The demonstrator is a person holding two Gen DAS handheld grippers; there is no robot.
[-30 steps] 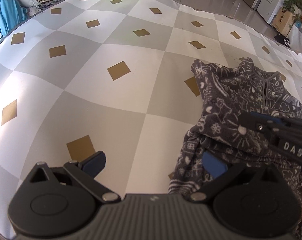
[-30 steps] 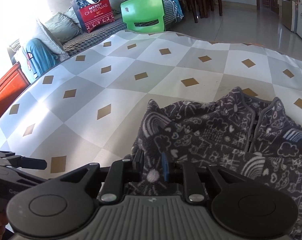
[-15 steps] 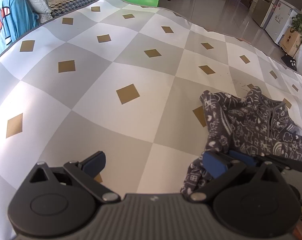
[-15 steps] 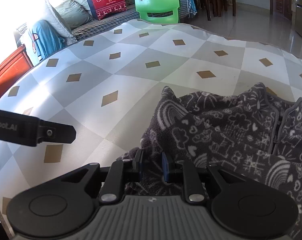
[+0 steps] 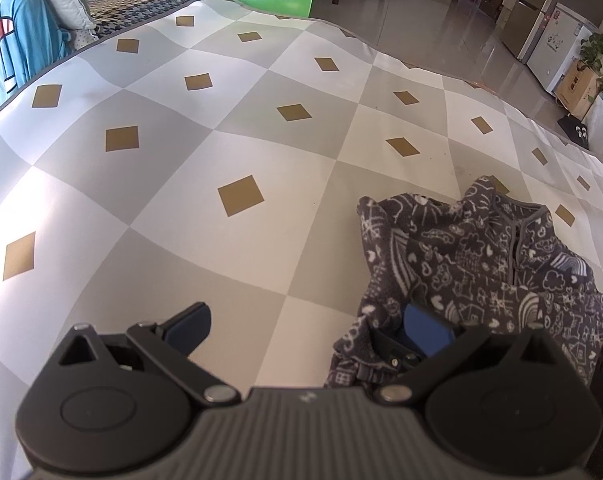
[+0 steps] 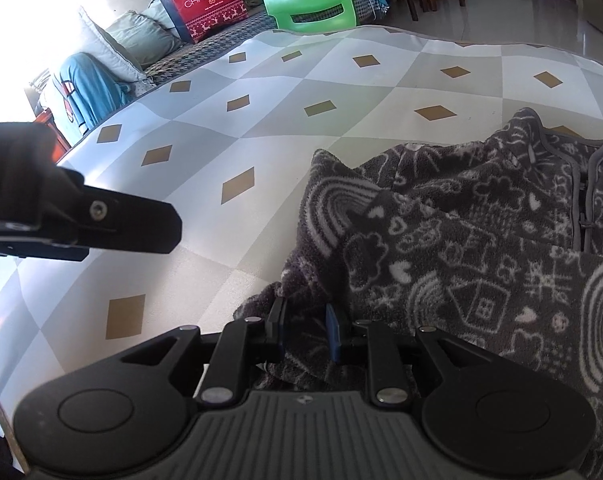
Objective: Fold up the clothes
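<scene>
The checkered mat (image 5: 261,128) fills most of both views, its far edge cut by the frame. The dark patterned fleece garment (image 6: 461,240) lies bunched at the right of both frames, running off the right edge, so its full shape is hidden. The left gripper (image 5: 305,322) stands wide, its right finger in front of the fleece. The right gripper (image 6: 306,330) is narrow and opening, a fold of fleece between its pads; contact is hard to judge.

Opening right claw (image 6: 306,330), dark patterned fleece (image 6: 461,248) between its pads.
</scene>
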